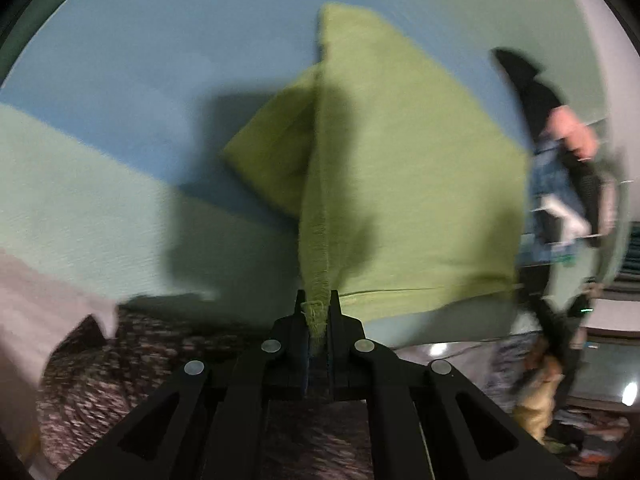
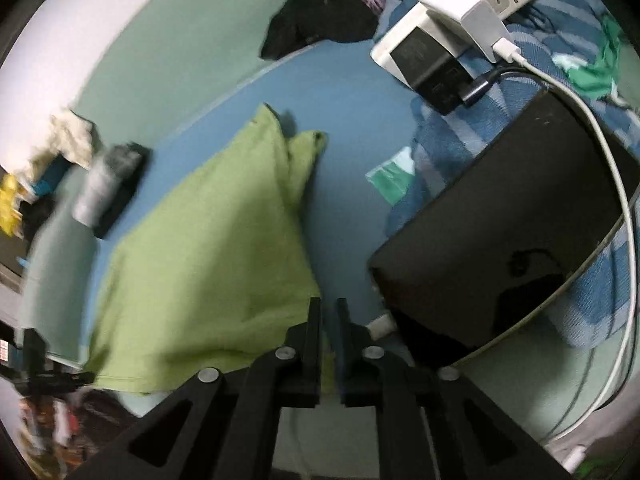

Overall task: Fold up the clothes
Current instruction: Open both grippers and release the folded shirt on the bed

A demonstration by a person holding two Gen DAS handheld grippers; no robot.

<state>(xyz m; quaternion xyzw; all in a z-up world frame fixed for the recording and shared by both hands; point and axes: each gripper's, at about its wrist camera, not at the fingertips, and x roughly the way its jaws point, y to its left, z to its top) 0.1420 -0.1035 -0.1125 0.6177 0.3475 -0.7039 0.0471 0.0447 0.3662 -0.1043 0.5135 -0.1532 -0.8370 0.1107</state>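
**Green cloth pinched on the left, right tongs nearly closed beside it**

I'm looking at a lime-green cloth (image 1: 400,184), soft and slightly fuzzy, already doubled over so one flap sticks out to the side. My left tongs (image 1: 318,312) are clamped tight on its hemmed edge; the fabric bunches into a narrow ridge that runs straight ahead from the tips, and the rest of the cloth fans out in front and to the right of them. It lies over a blue sheet (image 1: 160,60), with a paler green band nearer my left tongs.

On the right camera, the same green cloth (image 2: 208,248) spreads ahead and to the left of my right tongs (image 2: 328,312). Those fingers stand with only a thin gap between them. Green fabric shows in that gap lower down, but I cannot tell whether they have hold of it. A black laptop (image 2: 500,232) sits just right of these tongs, and a white power strip (image 2: 452,20) lies further ahead on a striped blanket (image 2: 440,140). The picture is blurred.
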